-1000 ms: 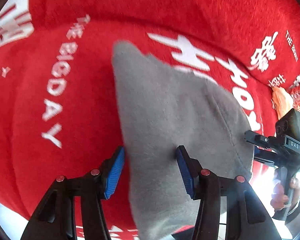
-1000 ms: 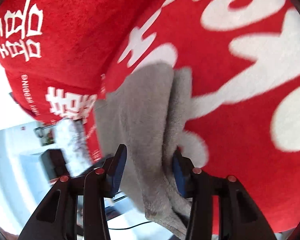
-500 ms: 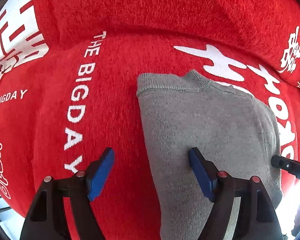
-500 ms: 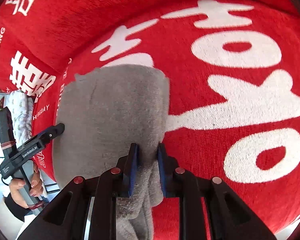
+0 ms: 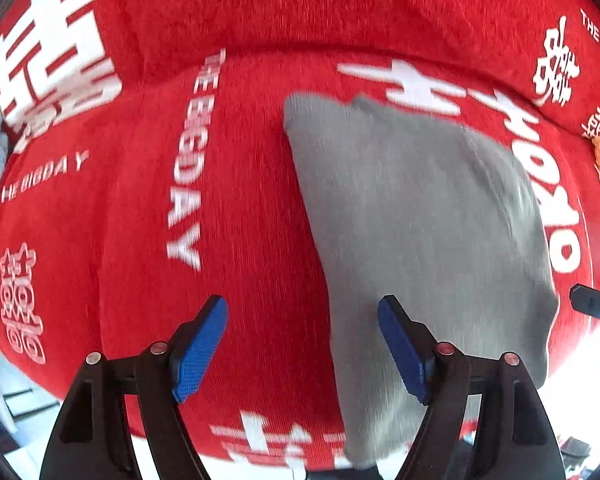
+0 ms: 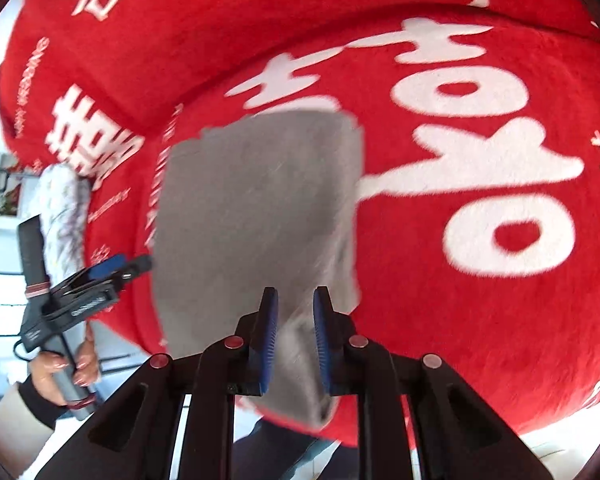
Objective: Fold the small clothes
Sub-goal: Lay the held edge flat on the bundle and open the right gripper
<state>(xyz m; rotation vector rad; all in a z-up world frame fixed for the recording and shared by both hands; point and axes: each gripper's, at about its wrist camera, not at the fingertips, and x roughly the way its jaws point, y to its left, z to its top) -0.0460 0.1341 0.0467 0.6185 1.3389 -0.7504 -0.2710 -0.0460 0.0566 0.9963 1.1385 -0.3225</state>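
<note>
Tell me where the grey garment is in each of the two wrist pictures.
Left wrist: grey garment fills the centre-right, running down behind the right finger.
Right wrist: it lies centre-left, its near edge pinched between the fingers.
Shared landmark: the red blanket with white lettering under it.

1. Left tool (image 5: 302,344): black forked arms, blue ribbed pads (image 5: 199,350), round red and silver screws.
2. Right tool (image 6: 294,338): the same black frame with blue pads and red screws.
3. The left hand (image 6: 62,372) shows a dark cuff under a beige sleeve (image 6: 4,428).
</note>
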